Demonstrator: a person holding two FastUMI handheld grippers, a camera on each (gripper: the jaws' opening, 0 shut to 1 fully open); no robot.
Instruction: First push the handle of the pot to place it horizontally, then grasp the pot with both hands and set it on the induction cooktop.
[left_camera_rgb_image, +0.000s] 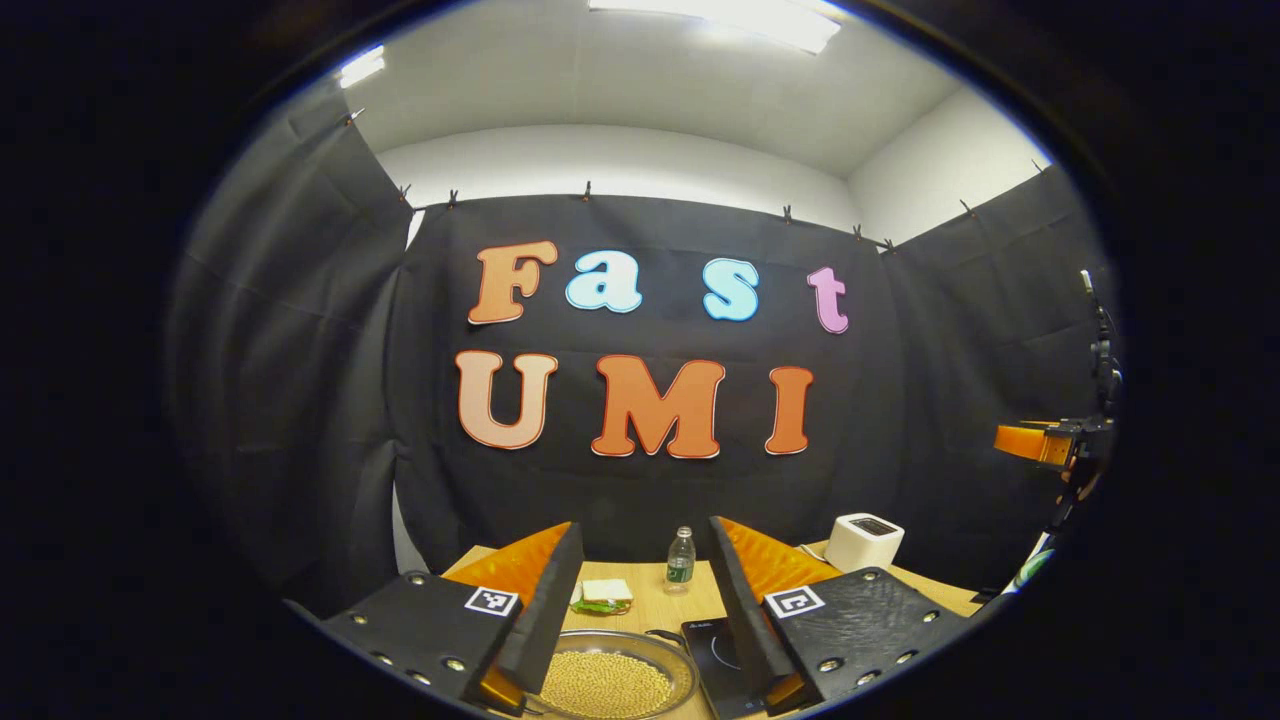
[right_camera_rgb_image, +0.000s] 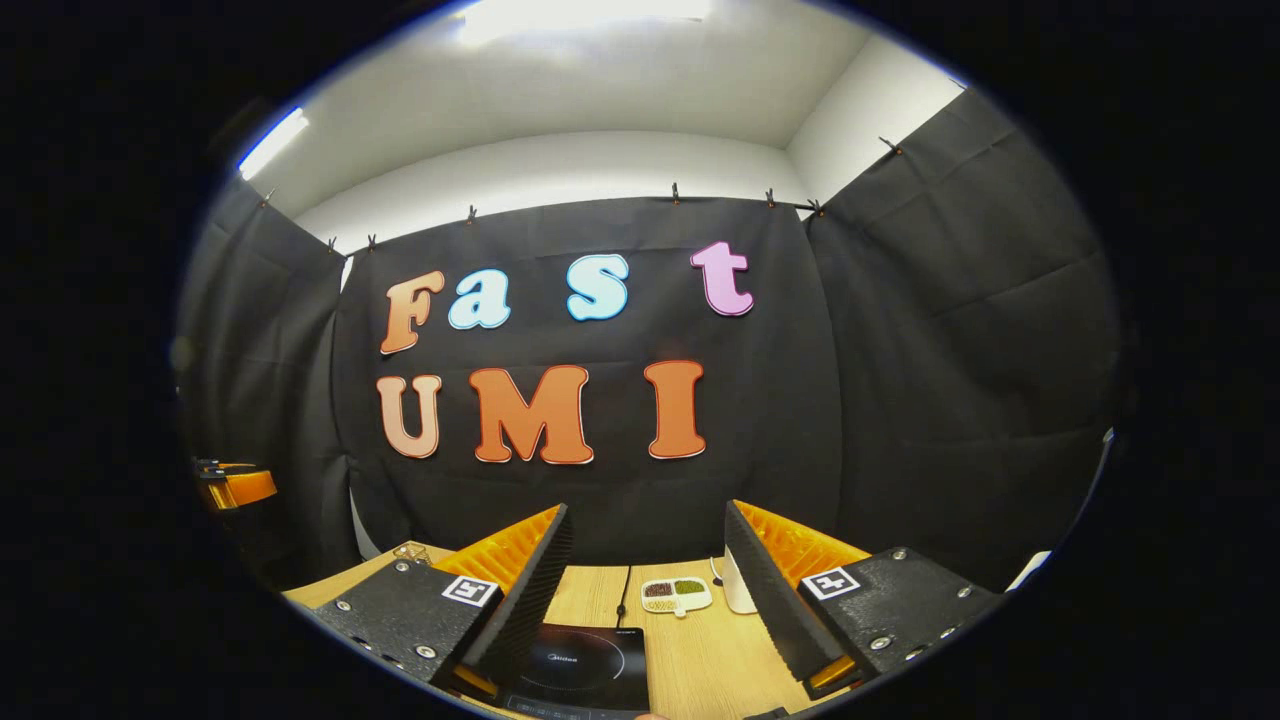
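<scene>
Black cloth hangs all around the booth, with a white ceiling and bright lights above. Down below is a pale wooden bench (right_camera_rgb_image: 700, 660).

On it sits a round shiny metal pot (left_camera_rgb_image: 615, 680) full of small yellow beans, low between the fingers of the left claw (left_camera_rgb_image: 640, 600). Its handle is out of sight. Just beside it lies the flat black induction cooktop (right_camera_rgb_image: 580, 670), under the right claw (right_camera_rgb_image: 645, 590). Both claws are held up high and spread wide, holding nothing.

I think the handle push comes first. Go down slowly, find the handle, and nudge it gently so no beans spill.

Farther back stand a clear plastic water bottle (left_camera_rgb_image: 680, 560), a white toaster (left_camera_rgb_image: 863, 541), a sandwich (left_camera_rgb_image: 603, 594) and a small white dish of beans (right_camera_rgb_image: 676, 593).
</scene>
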